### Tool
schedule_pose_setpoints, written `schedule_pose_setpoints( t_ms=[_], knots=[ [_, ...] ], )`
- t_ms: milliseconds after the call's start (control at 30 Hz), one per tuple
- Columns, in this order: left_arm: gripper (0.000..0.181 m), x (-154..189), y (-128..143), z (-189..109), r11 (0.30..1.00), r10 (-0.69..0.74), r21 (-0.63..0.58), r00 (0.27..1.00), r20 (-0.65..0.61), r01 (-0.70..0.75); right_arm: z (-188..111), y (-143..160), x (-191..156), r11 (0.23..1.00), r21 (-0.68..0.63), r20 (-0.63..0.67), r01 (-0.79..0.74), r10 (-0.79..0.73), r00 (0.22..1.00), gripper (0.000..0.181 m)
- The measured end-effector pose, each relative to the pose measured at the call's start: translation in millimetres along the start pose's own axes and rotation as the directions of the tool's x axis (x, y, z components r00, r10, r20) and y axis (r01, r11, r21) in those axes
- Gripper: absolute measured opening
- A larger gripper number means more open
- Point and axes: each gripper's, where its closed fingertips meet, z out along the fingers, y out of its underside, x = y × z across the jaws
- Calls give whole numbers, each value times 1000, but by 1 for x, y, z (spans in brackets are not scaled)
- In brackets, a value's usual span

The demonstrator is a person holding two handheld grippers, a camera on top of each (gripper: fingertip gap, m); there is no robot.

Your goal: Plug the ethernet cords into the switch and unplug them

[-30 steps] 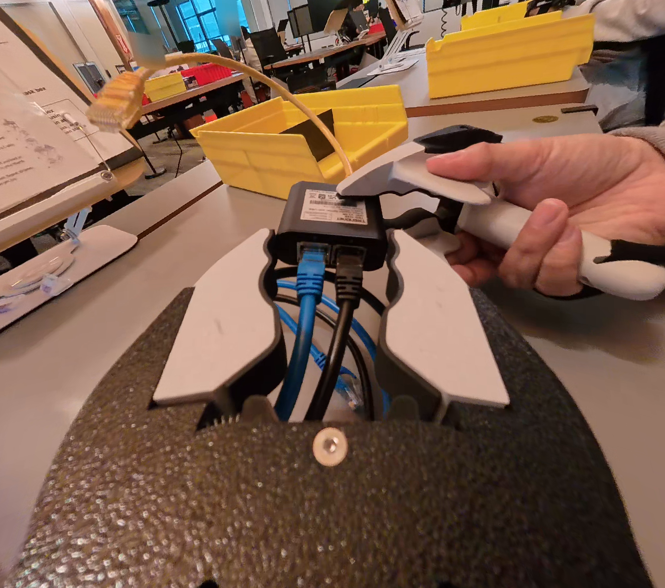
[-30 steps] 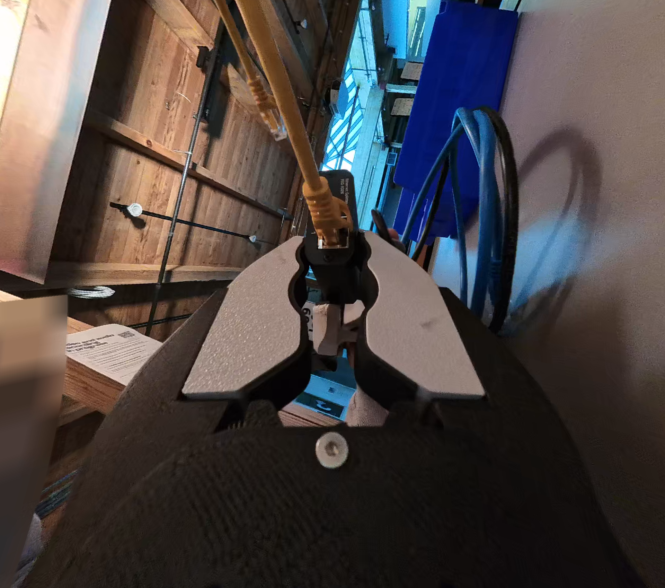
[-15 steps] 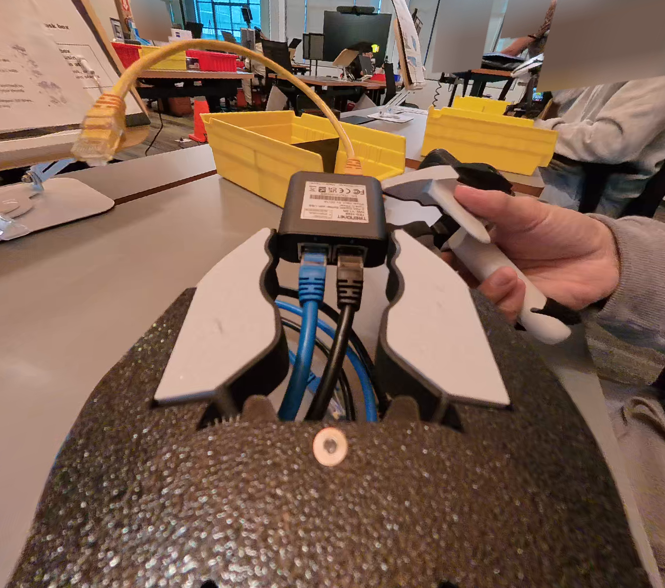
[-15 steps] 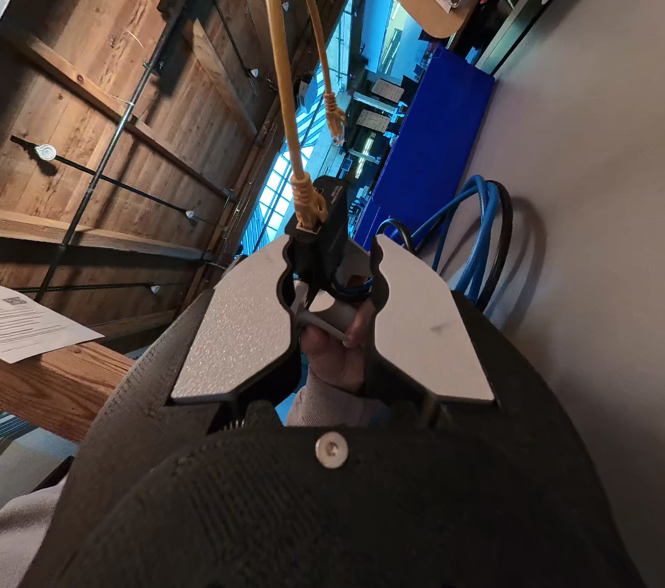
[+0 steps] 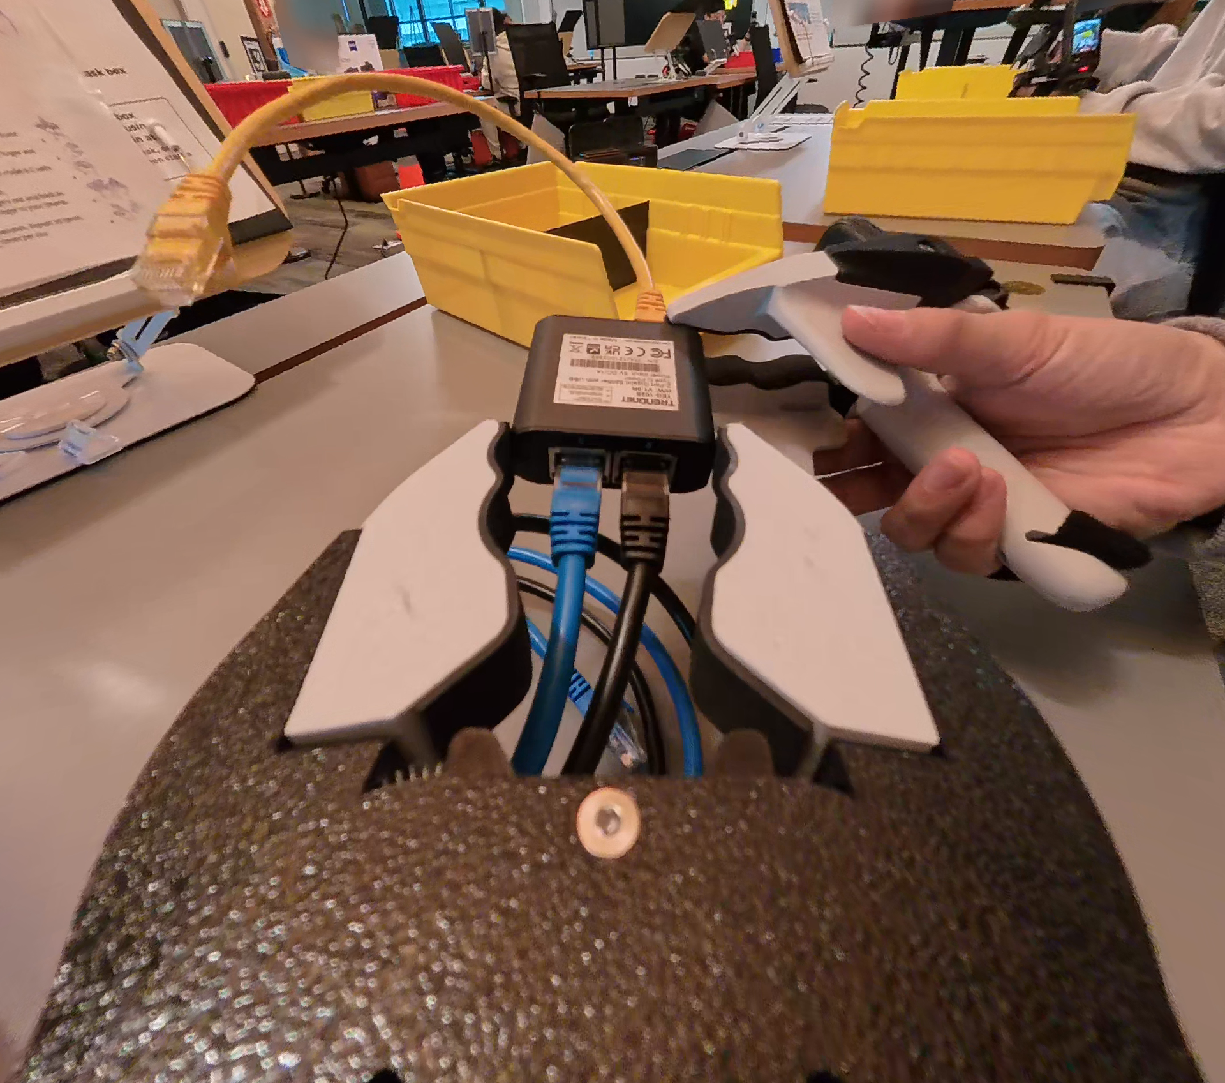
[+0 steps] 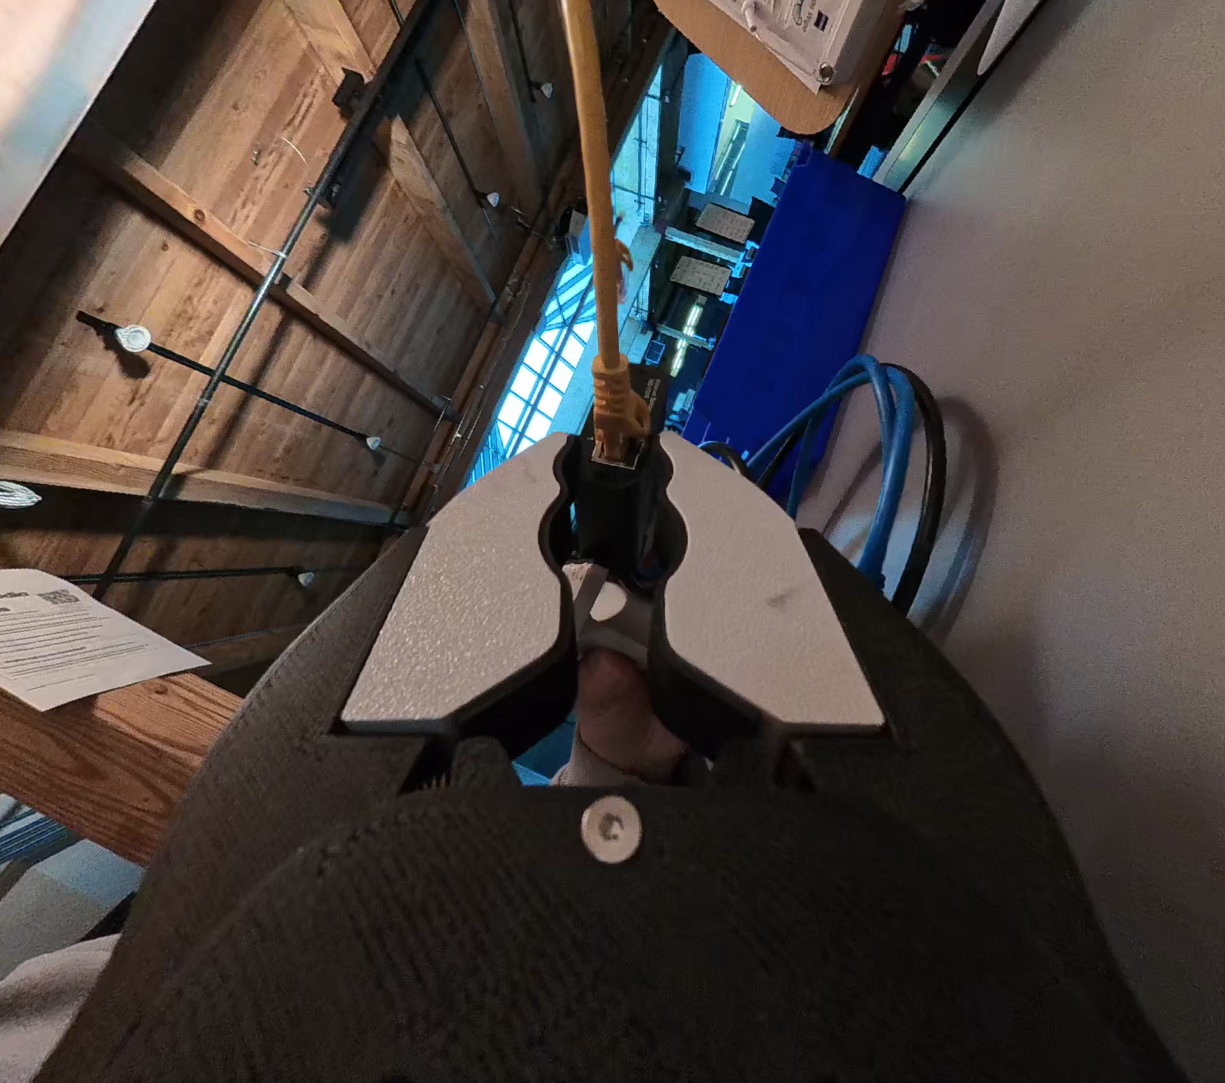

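Note:
The black switch [image 5: 616,381] is held above the table between my left gripper's [image 5: 610,441] fingers, which are shut on its sides. A blue cord [image 5: 573,521] and a black cord [image 5: 643,521] are plugged into its near ports. A yellow cord [image 5: 398,90] is plugged into the far end and arcs up to the left; its free plug [image 5: 179,249] hangs in the air. My right gripper [image 6: 613,448] is shut on the far end of the switch [image 6: 610,501], just below the yellow plug [image 6: 613,401]. It also shows in the left wrist view [image 5: 749,308], held by a hand.
A yellow bin [image 5: 530,255] stands just behind the switch, and another [image 5: 961,163] at the back right. A document stand [image 5: 66,136] with a white base [image 5: 132,388] is on the left. A person sits at the far right [image 5: 1160,76]. Blue and black cord loops [image 6: 888,454] lie on the table. The tips of one gripper are about 4 cm away from the tips of the other.
Both grippers and the switch have swung together, so the background has shifted. The yellow cord's free plug has swung lower on the left. My right jaws have narrowed on the switch.

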Motion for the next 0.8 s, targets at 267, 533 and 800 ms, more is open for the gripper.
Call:
schedule_pose_setpoints(
  t_ms=[267, 533, 800],
  knots=[
    [57, 3, 5, 5, 997, 75, -36, 996, 43, -73, -5, -3, 7, 999, 32, -15, 11, -11, 1000, 12],
    [57, 6, 10, 15, 987, 155, -72, 975, 160, -145, -10, -12, 15, 996, 45, -33, 76, -74, 997, 9],
    [57, 6, 9, 17, 984, 174, -73, 969, 173, -163, -11, -14, 14, 989, 34, 15, 141, -141, 990, 9]
  ],
)
